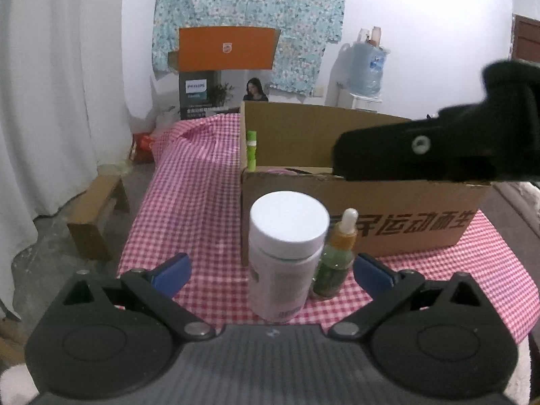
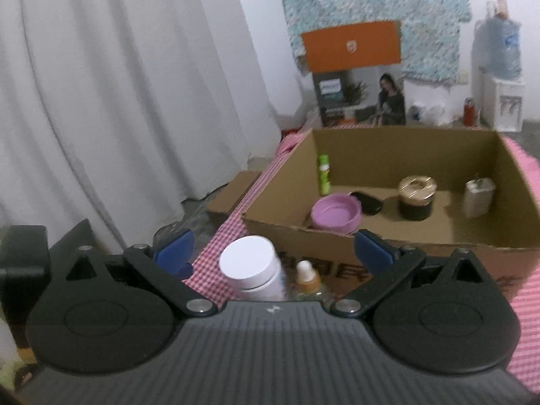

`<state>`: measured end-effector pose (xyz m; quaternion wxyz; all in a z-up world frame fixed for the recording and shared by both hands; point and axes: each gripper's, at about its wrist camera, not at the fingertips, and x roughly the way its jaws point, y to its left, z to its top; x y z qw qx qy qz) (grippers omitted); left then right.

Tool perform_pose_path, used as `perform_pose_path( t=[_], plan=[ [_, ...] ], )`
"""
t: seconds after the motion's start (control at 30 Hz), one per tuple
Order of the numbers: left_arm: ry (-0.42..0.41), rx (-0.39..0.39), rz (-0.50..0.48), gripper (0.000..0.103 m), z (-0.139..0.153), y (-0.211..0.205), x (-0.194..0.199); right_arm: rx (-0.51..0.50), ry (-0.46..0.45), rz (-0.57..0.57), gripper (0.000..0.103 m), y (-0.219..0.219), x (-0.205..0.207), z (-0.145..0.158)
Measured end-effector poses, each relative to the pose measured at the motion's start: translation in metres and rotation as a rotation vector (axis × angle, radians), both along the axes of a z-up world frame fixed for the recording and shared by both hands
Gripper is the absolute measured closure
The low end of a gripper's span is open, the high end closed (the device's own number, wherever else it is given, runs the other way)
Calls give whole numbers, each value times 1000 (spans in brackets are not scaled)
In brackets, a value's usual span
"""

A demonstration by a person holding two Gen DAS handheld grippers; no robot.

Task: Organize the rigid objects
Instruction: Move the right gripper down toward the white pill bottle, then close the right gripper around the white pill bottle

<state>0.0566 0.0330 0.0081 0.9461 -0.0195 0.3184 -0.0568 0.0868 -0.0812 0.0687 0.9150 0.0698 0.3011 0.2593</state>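
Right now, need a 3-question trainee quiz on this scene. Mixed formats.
1. True or false: the white-capped bottle stands inside the cardboard box.
2. Which stands beside that bottle? A) dropper bottle B) mug C) spoon
3. Fill in: both the left gripper and the right gripper are ____.

Key: 1 false, it stands on the checkered cloth in front of the box. 2 A, the dropper bottle. 3 open.

A home room: white curtains [image 2: 118, 101], water dispenser [image 2: 499, 101], floral cloth [image 1: 249, 17] on the wall, gingham-covered table [image 1: 202, 202].
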Motion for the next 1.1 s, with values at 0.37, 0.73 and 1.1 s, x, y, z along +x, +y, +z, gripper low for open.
perform_pose_path(
  t=[0.37,0.73,1.1],
  plan=[
    [-53,-51,-46,10,-2,14,6,-49,61,84,34,31,21,-12],
    [-16,-57,-84,42,-5,10,15,-70,126,112,47,37,37,-23],
    [-2,-62,-82,50,-1,9,13,-41,174,153,50,38,41,-25]
  ],
)
